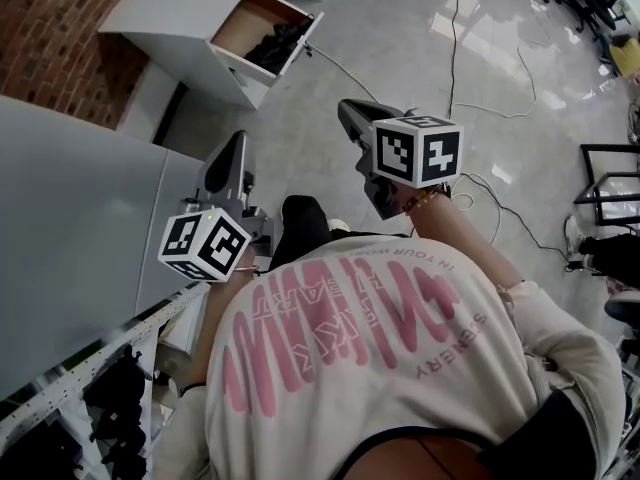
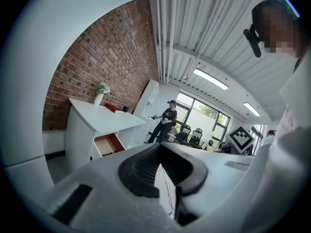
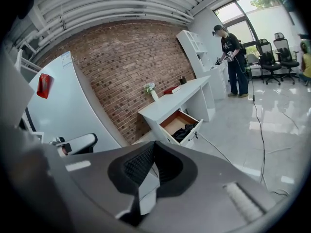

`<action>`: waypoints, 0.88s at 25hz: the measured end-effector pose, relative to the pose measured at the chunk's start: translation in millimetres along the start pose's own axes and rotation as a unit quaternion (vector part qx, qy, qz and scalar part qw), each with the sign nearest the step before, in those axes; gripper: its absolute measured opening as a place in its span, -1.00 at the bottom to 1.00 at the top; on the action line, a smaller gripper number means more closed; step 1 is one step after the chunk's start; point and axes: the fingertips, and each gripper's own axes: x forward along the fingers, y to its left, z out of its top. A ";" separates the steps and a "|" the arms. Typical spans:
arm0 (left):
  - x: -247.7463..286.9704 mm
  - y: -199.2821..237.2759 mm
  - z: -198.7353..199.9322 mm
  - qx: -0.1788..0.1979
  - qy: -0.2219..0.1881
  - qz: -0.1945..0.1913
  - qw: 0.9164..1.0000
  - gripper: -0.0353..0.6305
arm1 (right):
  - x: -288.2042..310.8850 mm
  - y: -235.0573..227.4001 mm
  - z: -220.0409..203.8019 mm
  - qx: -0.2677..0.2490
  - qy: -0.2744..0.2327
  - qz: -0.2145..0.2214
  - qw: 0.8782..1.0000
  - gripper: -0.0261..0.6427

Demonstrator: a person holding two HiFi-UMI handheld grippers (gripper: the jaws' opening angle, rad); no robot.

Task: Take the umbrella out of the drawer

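Note:
The white desk's drawer (image 1: 262, 30) stands pulled open at the far top of the head view, with the black umbrella (image 1: 281, 44) lying inside it. Both grippers hang in the air well short of it, pointing toward it. My left gripper (image 1: 238, 140) is shut with nothing in it, and its pads (image 2: 146, 166) meet at the tips. My right gripper (image 1: 346, 109) is also shut and empty. The right gripper view shows the open drawer (image 3: 193, 128) and the umbrella (image 3: 184, 132) beyond the jaws. In the left gripper view the drawer (image 2: 108, 144) shows only its brown inside.
A white desk (image 1: 190, 3) stands against a brick wall (image 1: 50, 38). Cables (image 1: 455, 58) run across the glossy floor. A large white panel (image 1: 70, 218) is at my left, with a rack of dark items (image 1: 110, 408) below. A person (image 3: 233, 62) stands far off by office chairs (image 3: 267, 57).

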 end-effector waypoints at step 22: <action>111.9 85.1 82.3 0.036 0.026 -0.086 0.995 -0.88 | 107.7 -5.0 90.7 0.029 -0.046 -0.044 0.998 -0.89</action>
